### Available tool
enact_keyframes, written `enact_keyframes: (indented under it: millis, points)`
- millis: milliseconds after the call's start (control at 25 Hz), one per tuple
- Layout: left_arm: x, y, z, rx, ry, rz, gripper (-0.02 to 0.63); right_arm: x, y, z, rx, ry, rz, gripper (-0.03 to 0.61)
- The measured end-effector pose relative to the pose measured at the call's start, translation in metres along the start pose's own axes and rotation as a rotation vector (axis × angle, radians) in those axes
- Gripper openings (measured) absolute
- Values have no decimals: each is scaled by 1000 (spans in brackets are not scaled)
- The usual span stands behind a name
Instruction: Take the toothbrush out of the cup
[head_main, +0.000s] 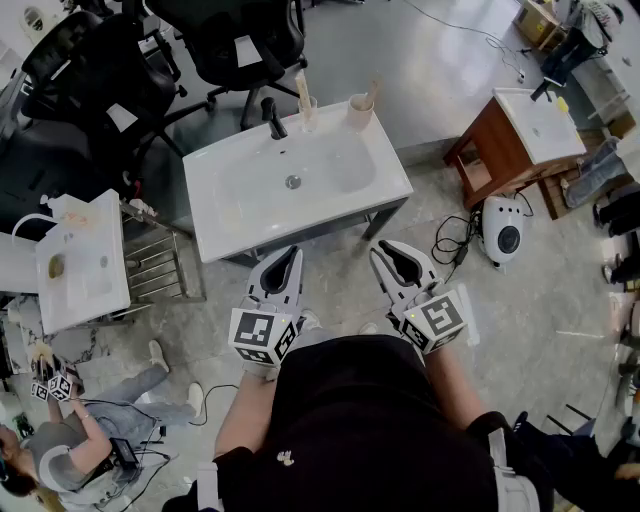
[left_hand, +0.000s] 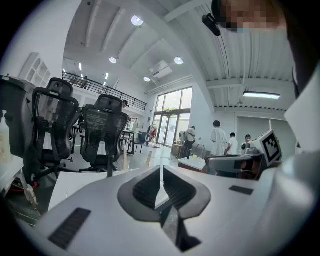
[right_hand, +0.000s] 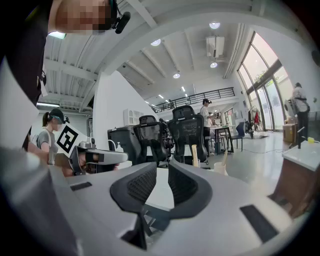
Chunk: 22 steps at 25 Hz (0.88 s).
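Nearest in, the left gripper (head_main: 288, 256) was clenched, its tips touching and nothing between them. Beside it, the right gripper (head_main: 386, 250) had its jaws a little apart, and they were empty too. Both were held close to the person's body, well short of the white sink (head_main: 230, 215).

Farther off, at the sink's back edge just right of the black faucet (head_main: 272, 118), a clear cup (head_main: 308, 115) held a pale toothbrush (head_main: 302, 90). Just right of that stood a beige cup (head_main: 359, 113) with a second pale handle (head_main: 373, 93). Which of the two the task meant could not be told.

The reach hadn't begun, by the look of it. To do it well, the right gripper probably needed to spread wider and meet the handle above the rim. Its pads should close across the handle, then draw it out along its own line so the cup stayed put.

In the right gripper view the toothbrush stood near upright, long axis vertical, free end up. The second handle leaned to the right, top end outward.
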<state>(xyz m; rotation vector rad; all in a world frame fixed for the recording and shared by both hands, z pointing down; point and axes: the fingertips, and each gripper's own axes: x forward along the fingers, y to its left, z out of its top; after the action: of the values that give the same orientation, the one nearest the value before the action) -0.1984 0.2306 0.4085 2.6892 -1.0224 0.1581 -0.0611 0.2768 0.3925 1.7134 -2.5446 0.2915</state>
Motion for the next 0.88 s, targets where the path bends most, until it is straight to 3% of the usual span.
enact_keyframes:
  millis: [320, 880]
  points:
    - [-14, 38, -1, -20, 1, -5, 31, 29, 22, -3, 7, 13, -4, 83]
    - [-12, 87, -16, -32, 46, -61, 31, 57, 17, -21, 123, 6, -145, 83]
